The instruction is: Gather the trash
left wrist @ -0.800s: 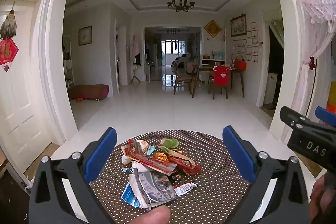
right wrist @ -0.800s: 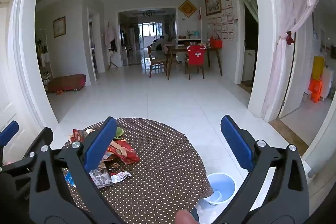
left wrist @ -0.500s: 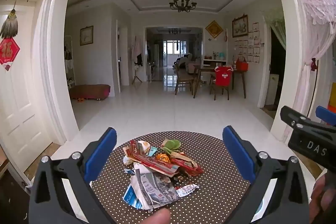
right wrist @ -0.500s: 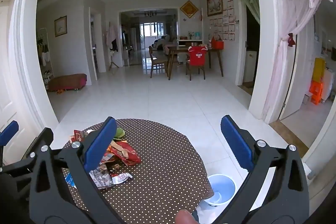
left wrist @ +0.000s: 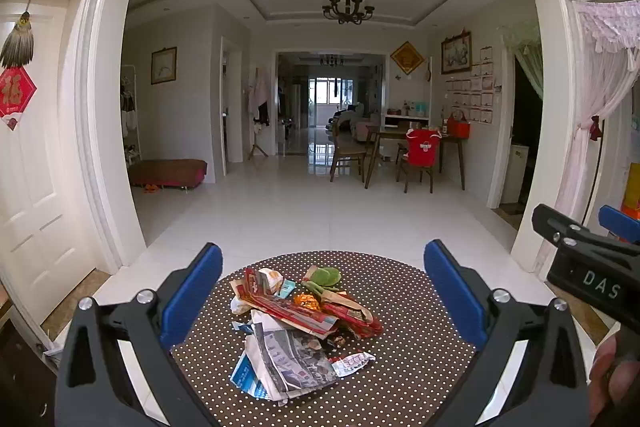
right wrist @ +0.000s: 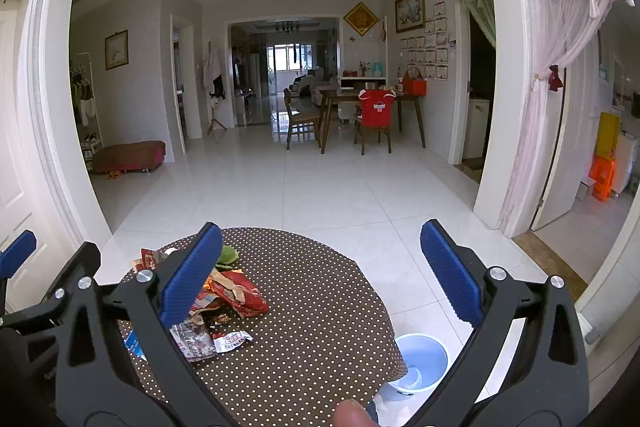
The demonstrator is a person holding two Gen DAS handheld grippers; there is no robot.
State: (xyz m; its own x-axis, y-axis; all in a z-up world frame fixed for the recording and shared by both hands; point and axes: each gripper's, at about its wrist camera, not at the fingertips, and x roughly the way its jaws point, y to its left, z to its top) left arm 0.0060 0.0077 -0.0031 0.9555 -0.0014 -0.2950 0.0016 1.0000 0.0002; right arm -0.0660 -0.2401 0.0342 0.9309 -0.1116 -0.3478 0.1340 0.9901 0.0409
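Left wrist view: left hand-held gripper (left wrist: 320, 287) spread wide, nothing between the blue pads; trash pile (left wrist: 298, 327) sits mid-bench on the dotted brown cloth of the round bench (left wrist: 404, 311), crumpled newspaper (left wrist: 280, 359) nearest, red wrappers (left wrist: 352, 315) and green scrap (left wrist: 324, 277) behind; right hand-held gripper (right wrist: 320, 267) also released, empty, hovering over the bench's bare right side, pile to its left, partly hidden by the left finger; pale blue bin (right wrist: 420, 359) on the floor beside the bench edge, lower right.
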